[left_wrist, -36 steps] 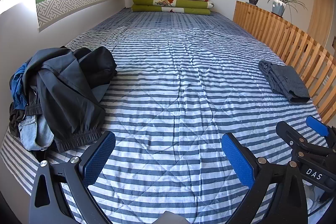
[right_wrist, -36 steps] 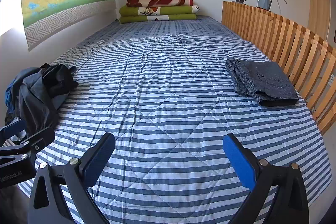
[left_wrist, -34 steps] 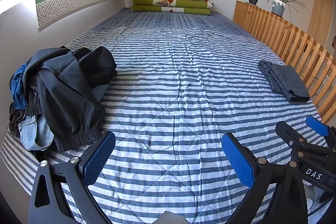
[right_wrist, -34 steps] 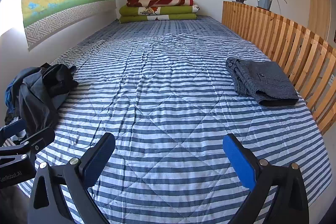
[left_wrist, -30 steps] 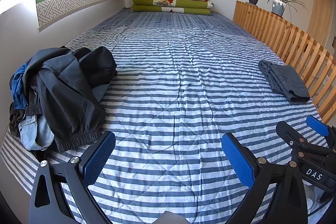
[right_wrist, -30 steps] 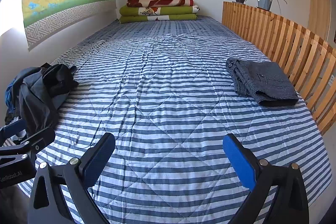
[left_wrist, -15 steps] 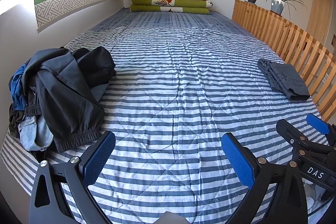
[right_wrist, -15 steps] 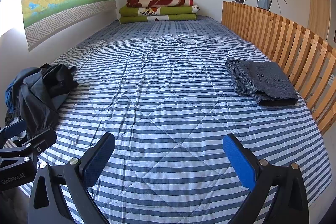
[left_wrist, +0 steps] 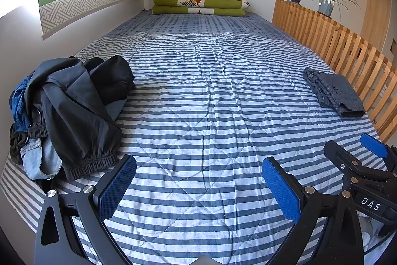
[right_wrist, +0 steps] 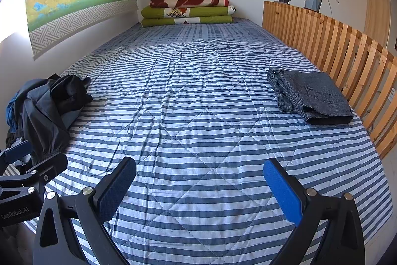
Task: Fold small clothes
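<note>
Black, slick-looking fabric tops the pile of unfolded clothes [left_wrist: 72, 116] at the left edge of the striped quilt [left_wrist: 211, 96], seen from my left wrist camera. My left gripper [left_wrist: 198, 180] hangs above the quilt's near end with its blue pads spread wide and nothing between them. Pale denim and a blue garment poke out under the black one, whose elastic cuff [left_wrist: 91, 163] lies nearest the left pad. I judge the black piece light, limp and somewhat slippery, so the gathered cuff or a waistband should give the surest hold; the denim will likely be heavier and stiffer. At the right edge sits a folded grey garment [left_wrist: 335, 93], just beside the wooden rail [left_wrist: 347, 51]. The right gripper [left_wrist: 357, 153] shows at the lower right of this view, also spread.

From the right wrist camera, my right gripper [right_wrist: 199, 179] is equally wide and empty over bare quilt [right_wrist: 198, 103]. The pile [right_wrist: 47, 111] lies far to the left, beyond the left gripper's [right_wrist: 19, 160] tips; the folded grey garment [right_wrist: 310, 96] rests flat by the rail [right_wrist: 335, 46], well apart from the pile.
</note>
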A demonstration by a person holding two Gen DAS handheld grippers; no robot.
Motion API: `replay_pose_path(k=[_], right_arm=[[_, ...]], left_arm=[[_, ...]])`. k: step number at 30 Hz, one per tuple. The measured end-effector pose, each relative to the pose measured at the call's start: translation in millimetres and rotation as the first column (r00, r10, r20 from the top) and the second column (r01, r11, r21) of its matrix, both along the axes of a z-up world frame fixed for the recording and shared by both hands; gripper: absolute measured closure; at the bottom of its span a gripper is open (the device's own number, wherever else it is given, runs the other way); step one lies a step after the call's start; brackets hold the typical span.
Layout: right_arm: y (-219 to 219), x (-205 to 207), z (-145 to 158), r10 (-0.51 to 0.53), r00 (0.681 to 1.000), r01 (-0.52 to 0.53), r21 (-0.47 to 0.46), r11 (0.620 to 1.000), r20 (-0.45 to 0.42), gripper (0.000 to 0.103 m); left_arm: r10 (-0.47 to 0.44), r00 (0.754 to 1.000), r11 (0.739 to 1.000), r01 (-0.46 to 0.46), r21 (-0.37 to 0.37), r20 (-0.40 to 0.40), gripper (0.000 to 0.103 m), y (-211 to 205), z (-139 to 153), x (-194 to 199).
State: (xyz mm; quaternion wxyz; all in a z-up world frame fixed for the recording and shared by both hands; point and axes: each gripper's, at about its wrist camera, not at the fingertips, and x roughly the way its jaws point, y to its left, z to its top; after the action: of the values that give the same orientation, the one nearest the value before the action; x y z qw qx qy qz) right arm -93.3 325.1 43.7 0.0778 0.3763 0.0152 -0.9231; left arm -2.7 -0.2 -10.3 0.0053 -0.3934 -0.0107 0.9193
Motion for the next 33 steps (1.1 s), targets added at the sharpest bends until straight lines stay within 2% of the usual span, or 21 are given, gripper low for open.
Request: replay_pose_path(k=[10, 17, 22, 27, 33], right_arm=[[-1, -1, 0, 0.002, 1.000, -0.002, 0.002, 1.000, 0.001, 0.002], [-1, 0, -1, 0.001, 1.000, -0.001, 0.000, 1.000, -0.002, 0.002], [-1, -1, -1, -0.001, 1.000, 0.001, 0.000, 1.000, -0.003, 0.002], [-2, -1, -1, 0.002, 1.000, -0.002, 0.001, 1.000, -0.002, 0.002], [-5, -2, -2, 0.007, 1.000, -0.007, 0.004, 1.000, -0.009, 0.002]], left_arm=[[0.000, 1.000, 1.000, 0.000, -0.001, 0.005, 0.001, -2, -1, -1], [-0.047, 0.999, 0.998, 0.047, -0.029, 0.001, 0.001, 7, -4, 1], [-0.009, 1.000, 1.000, 0.009, -0.018, -0.022, 0.001, -1, -1, 1], [0.011, 1.000, 1.000, -0.011, 0.008, -0.016, 0.001, -11, -2, -2], [0.023, 1.000, 1.000, -0.023, 0.002, 0.008, 0.001, -17, -6, -6]])
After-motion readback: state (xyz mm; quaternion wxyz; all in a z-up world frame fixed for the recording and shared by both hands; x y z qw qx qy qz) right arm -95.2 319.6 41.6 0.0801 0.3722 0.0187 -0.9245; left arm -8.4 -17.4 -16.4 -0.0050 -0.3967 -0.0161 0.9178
